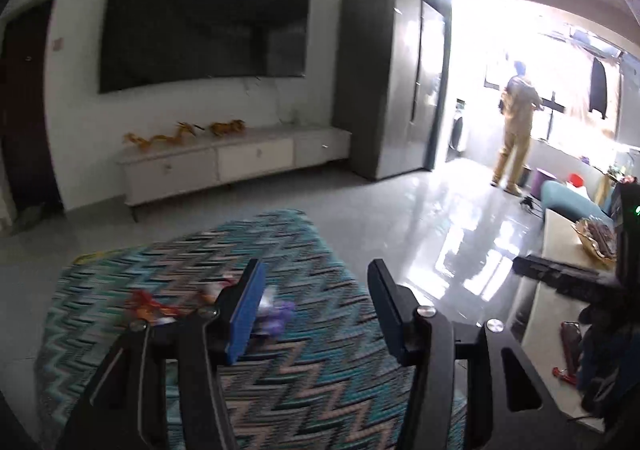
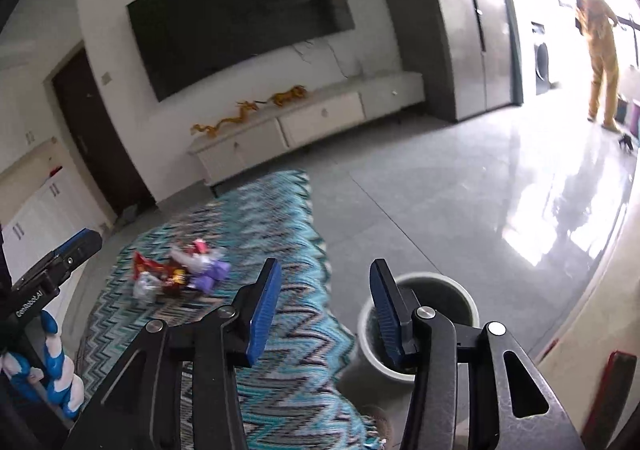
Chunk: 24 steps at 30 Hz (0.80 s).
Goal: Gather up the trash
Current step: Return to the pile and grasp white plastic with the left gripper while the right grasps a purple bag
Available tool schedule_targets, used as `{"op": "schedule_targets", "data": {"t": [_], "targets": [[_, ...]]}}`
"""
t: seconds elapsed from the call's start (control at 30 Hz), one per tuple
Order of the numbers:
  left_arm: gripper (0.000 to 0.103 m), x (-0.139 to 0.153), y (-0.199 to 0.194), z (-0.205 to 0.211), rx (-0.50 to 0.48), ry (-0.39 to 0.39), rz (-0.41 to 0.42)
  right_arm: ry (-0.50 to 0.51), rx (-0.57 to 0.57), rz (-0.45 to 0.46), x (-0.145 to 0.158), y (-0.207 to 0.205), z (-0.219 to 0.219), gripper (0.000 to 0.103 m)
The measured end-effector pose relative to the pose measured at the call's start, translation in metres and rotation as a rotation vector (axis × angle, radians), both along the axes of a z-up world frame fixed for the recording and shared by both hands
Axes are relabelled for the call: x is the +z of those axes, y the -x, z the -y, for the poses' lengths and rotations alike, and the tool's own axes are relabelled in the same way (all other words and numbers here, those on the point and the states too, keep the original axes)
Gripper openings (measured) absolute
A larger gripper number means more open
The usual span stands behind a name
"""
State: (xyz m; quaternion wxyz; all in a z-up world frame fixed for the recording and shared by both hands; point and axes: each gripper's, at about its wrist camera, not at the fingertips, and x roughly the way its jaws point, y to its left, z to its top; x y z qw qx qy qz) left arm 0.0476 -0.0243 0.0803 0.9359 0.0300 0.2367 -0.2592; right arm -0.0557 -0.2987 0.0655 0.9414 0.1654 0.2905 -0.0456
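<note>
A: Trash pile (image 2: 180, 274) sits on the zigzag rug (image 2: 280, 330), ahead and left of the right gripper (image 2: 324, 310). Bin (image 2: 420, 330) is right under its right finger.
B: Jaws?
A: Both part-open, nothing between them. Left gripper (image 1: 316, 310) looks nearer; wrappers lie just past its left finger.
B: Obstacles?
A: None on the rug. Table (image 1: 560, 250) stays off right.

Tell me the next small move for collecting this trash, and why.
Probably lower the right gripper toward the wrappers on the rug. Both grippers, the left gripper included, are open with nothing between their fingers, the wrappers lie loose in a pile ahead, and the bin stands right beside the rug.
</note>
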Motion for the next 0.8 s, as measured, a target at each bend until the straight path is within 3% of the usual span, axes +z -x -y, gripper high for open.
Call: {"op": "schedule_targets", "data": {"t": [0.27,0.47,0.57,0.8], "targets": [[0.051,0.017,-0.013,-0.1,0.183,0.0,0.025,0.025,0.112,0.051,0.037,-0.015,-0.054,0.051],[0.051,0.016,-0.036,-0.147,0.262,-0.014,0.022,0.037,0.195,0.04,0.038,-0.046,-0.089,0.055],[0.051,0.004,-0.05,-0.155,0.261,-0.007,-0.012,0.037,0.233,0.017,0.028,-0.068,-0.104,0.057],[0.051,-0.069,-0.095,-0.135,0.166,-0.038,-0.155,0.032,0.294,-0.094,-0.02,-0.128,-0.135,0.059]]}}
